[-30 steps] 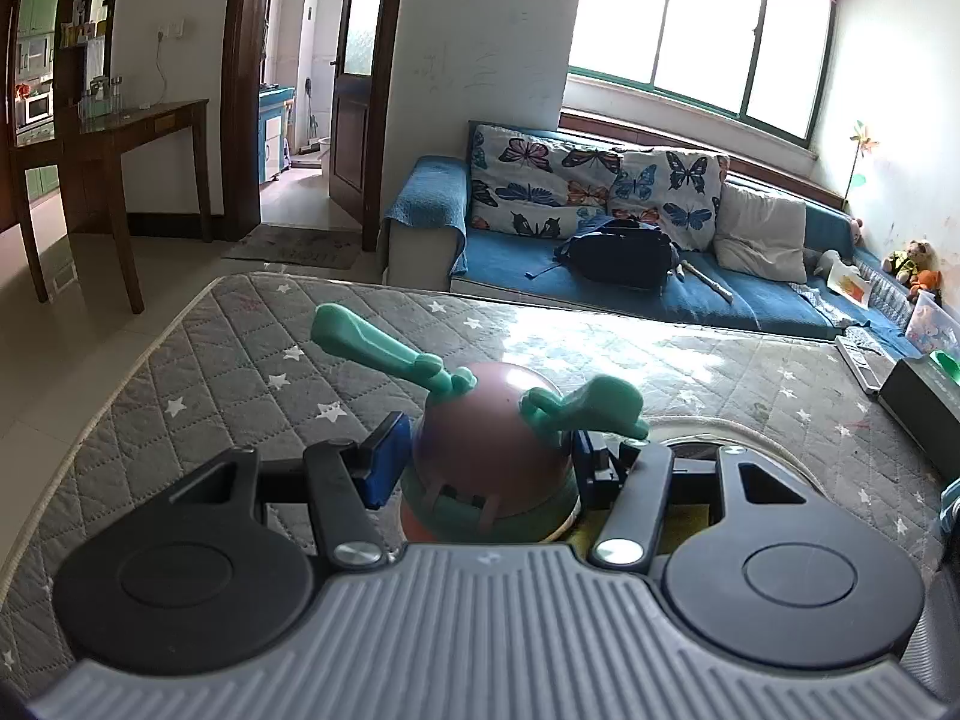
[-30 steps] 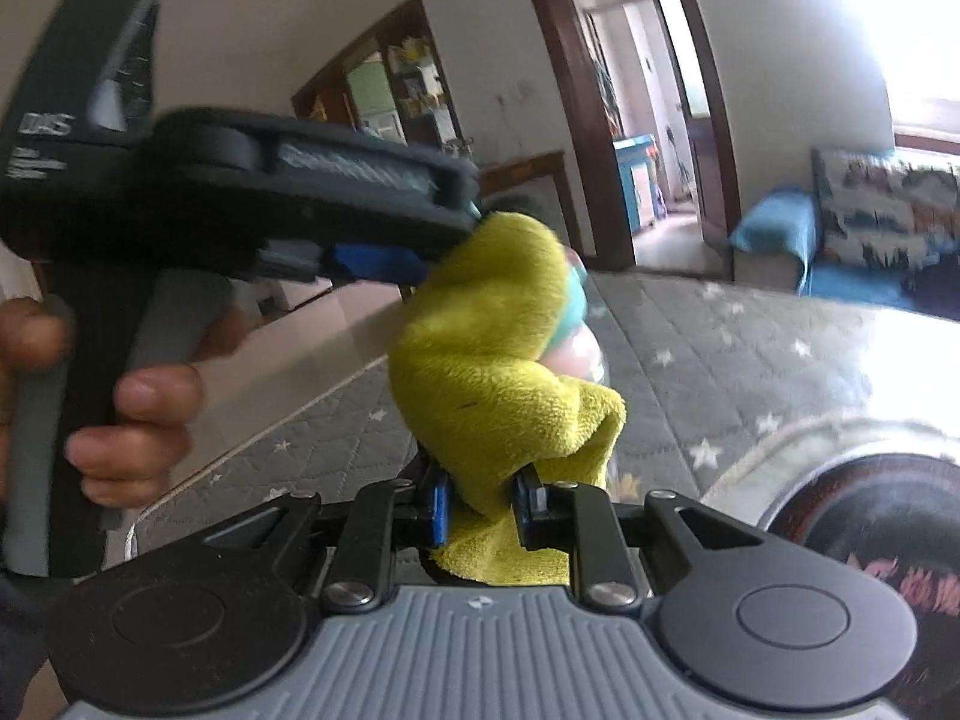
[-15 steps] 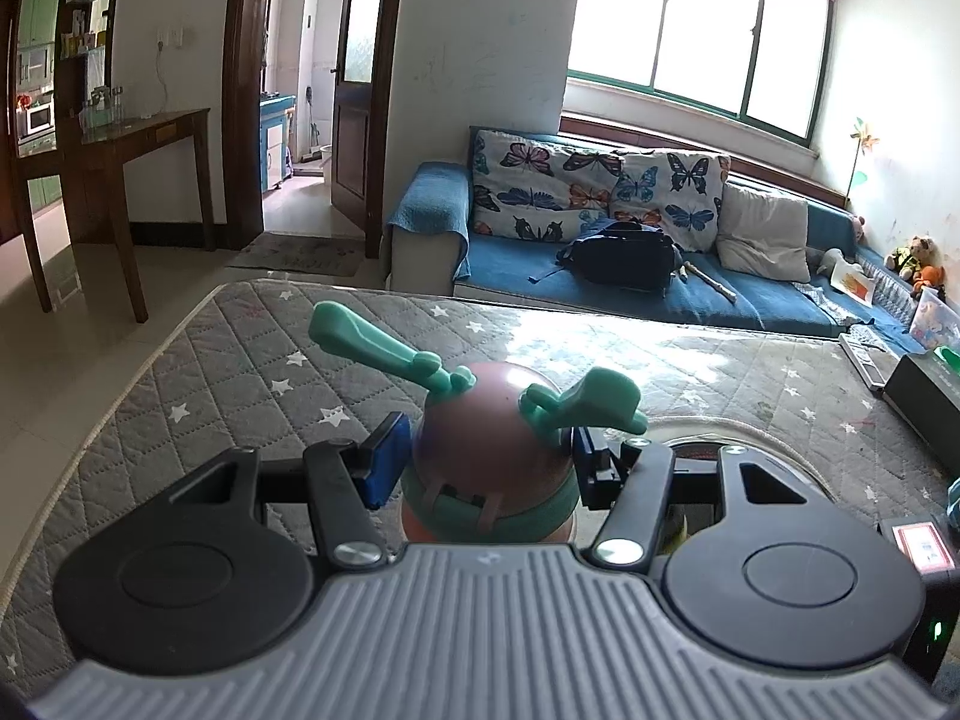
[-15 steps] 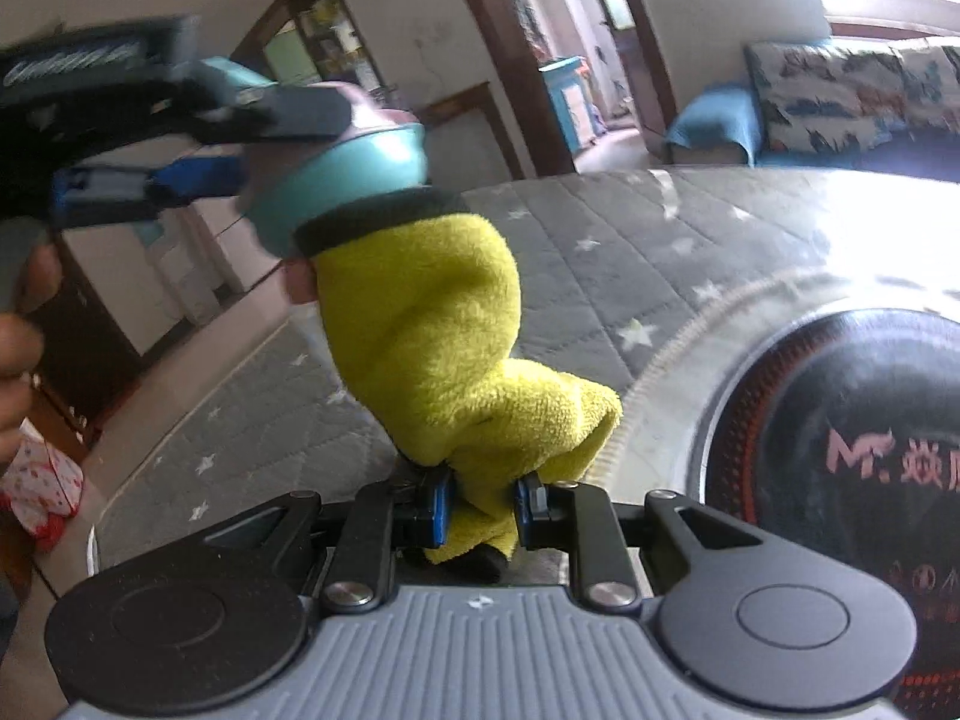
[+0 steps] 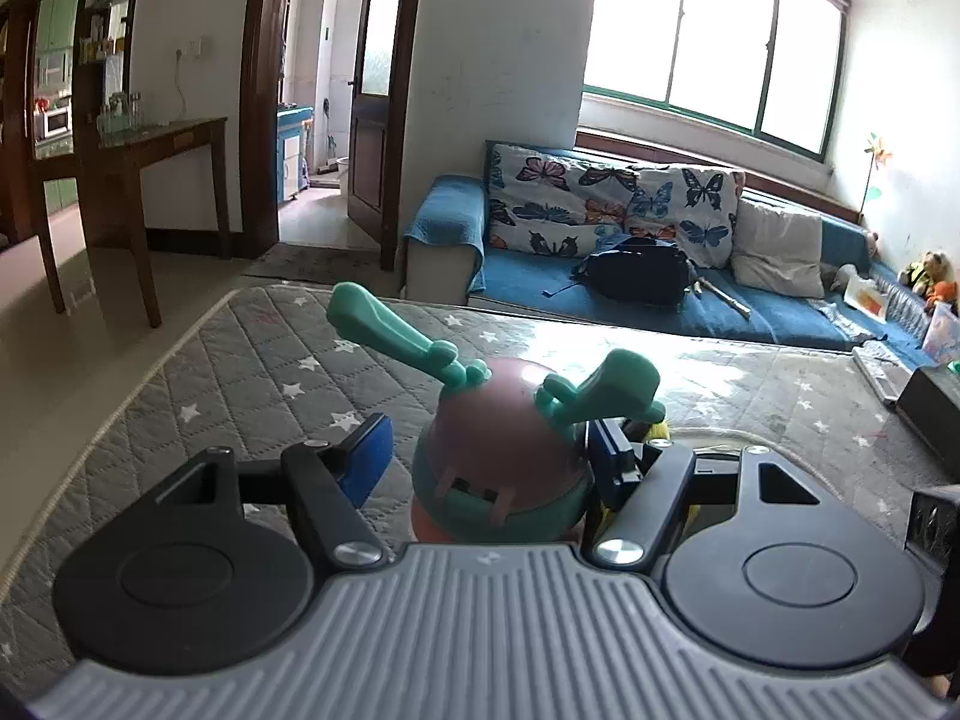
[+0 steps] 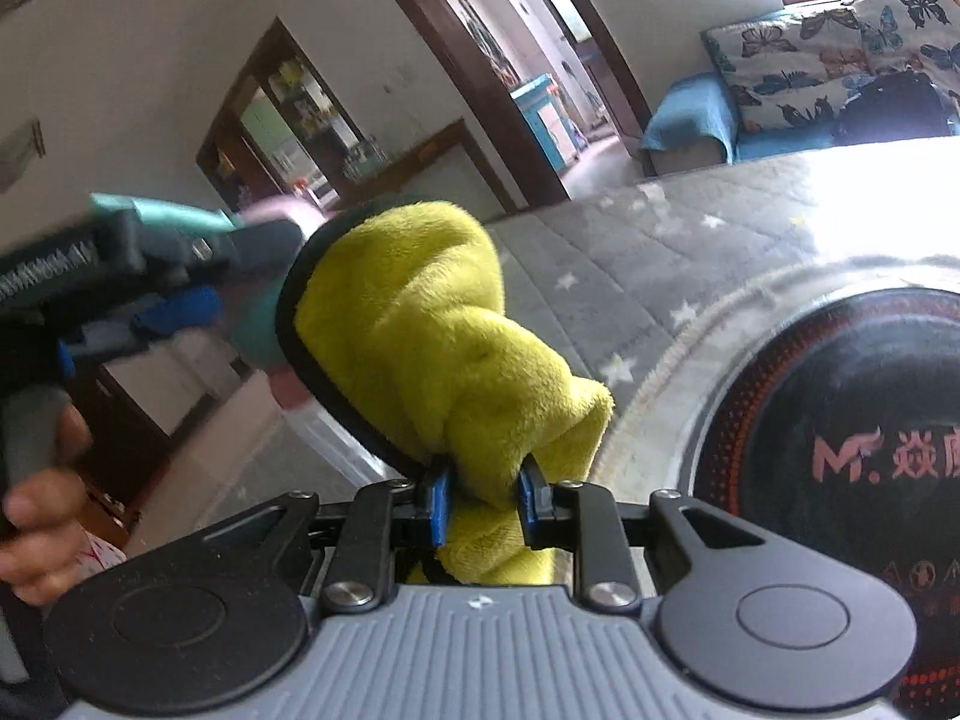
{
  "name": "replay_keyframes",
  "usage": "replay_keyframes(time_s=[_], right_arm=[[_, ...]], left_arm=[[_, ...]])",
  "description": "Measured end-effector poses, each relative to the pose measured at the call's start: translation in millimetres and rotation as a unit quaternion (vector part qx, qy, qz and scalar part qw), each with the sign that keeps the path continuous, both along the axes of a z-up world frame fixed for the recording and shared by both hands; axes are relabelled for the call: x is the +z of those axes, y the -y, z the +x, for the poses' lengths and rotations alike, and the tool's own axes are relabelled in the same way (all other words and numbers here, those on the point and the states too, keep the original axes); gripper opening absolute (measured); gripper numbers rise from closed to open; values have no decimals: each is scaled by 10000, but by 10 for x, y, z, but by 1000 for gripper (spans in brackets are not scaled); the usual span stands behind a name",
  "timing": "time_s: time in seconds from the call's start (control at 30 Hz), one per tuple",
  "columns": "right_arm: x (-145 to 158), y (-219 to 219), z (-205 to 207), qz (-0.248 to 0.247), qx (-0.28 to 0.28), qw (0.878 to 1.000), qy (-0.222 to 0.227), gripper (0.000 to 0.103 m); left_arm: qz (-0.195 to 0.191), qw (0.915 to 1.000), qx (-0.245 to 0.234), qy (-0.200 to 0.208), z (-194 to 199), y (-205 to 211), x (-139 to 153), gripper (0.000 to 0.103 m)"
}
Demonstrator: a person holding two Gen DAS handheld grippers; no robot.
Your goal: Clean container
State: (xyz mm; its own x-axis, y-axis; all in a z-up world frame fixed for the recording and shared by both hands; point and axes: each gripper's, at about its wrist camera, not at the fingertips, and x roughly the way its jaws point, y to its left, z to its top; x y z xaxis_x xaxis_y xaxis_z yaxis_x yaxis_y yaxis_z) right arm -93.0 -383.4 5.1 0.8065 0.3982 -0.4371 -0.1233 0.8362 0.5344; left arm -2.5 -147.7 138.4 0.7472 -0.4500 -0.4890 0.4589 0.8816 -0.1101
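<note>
A toy-like container (image 5: 498,432) with a pink dome, a teal band and two teal antler-shaped handles sits between the jaws of my left gripper (image 5: 486,456). Those jaws are opening: the left blue pad (image 5: 366,456) stands clear of the container, while the right pad (image 5: 606,456) stays close against it. My right gripper (image 6: 483,504) is shut on a yellow cloth (image 6: 432,330); its jaws are easing open slightly, but the pads still press on the fabric. The cloth's top lies against the blurred container (image 6: 264,324). A hand (image 6: 42,534) grips the left gripper's handle.
A grey quilted star-print cover (image 5: 240,360) spreads over the table. A black round induction cooker (image 6: 840,420) lies to the right of the cloth. A dark box (image 5: 930,414) stands at the table's right edge. A blue sofa (image 5: 660,300) lies beyond.
The left gripper's jaws have spread and its left pad has come off the container. The right gripper has rolled and shifted, with the cloth still against the container.
</note>
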Motion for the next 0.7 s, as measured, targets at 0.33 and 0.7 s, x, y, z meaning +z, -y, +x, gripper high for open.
replay_keyframes(time_s=[0.33,0.7], right_arm=[[347,239,116,831,-60,9957,415,21],[41,421,406,1681,-315,9852,46,21]], left_arm=[[-147,9998,-72,-62,2,-41,-32,69],[-149,9998,-100,-72,-34,28,-7,69]])
